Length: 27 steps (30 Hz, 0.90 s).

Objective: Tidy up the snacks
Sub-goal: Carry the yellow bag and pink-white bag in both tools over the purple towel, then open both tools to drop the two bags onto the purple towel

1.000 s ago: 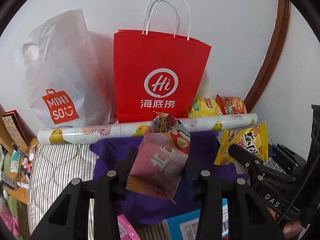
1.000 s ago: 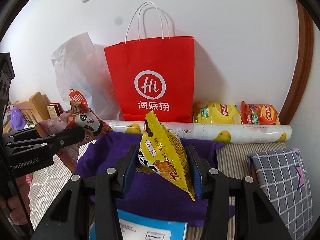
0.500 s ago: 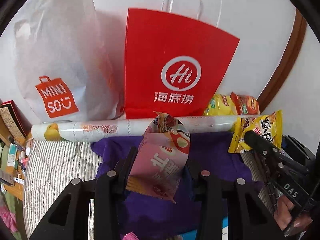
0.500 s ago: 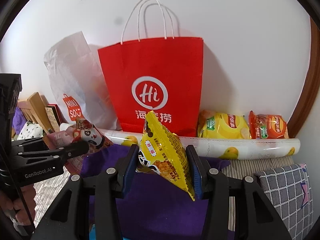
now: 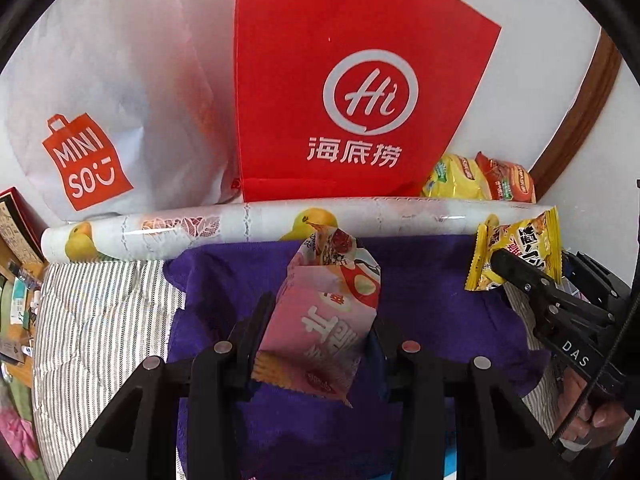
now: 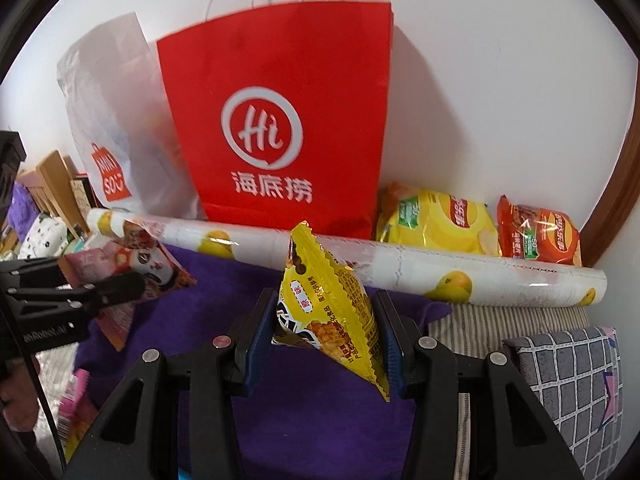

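My left gripper is shut on a pink snack packet and holds it above the purple cloth. My right gripper is shut on a yellow snack packet, also above the cloth. Each gripper shows in the other view: the right one with the yellow packet at the right, the left one with the pink packet at the left. A red paper bag stands upright against the wall just ahead.
A white MINISO plastic bag stands left of the red bag. A long printed roll lies in front of both bags. A yellow and an orange chip bag lie behind the roll at right. A checked cushion is at right.
Both grippers have moved forward toward the red bag, which now looks larger. Each still holds its packet.
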Motion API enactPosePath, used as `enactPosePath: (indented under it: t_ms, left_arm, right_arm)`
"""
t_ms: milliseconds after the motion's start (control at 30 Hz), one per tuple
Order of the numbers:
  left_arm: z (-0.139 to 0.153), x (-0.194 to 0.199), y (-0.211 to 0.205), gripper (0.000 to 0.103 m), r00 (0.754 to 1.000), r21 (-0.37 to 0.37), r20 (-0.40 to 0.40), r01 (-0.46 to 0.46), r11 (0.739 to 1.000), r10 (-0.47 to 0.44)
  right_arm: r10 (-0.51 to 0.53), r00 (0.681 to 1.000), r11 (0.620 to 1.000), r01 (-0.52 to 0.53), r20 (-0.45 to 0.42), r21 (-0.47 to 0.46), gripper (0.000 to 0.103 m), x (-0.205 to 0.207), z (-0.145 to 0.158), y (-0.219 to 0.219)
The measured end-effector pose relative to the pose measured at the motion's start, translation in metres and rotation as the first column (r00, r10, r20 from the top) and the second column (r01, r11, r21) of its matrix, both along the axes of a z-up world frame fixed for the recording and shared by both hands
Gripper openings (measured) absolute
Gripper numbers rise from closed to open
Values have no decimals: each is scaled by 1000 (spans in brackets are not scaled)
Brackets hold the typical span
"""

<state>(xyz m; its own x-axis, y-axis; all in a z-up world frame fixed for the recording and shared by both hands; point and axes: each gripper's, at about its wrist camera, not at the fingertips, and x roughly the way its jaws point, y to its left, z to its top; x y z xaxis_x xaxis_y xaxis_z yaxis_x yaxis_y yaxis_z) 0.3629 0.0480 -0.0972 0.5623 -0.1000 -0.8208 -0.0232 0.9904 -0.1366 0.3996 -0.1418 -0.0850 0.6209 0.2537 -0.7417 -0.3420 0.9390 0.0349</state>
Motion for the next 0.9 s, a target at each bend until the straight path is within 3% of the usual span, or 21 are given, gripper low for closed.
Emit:
enactPosePath:
  t_ms: [900]
  left_arm:
    - [-39,16,9,39,993,-4,-114,-38,999,37]
  right_arm:
    - [50,983,995,-65,-175,-82,48,19,-45,11]
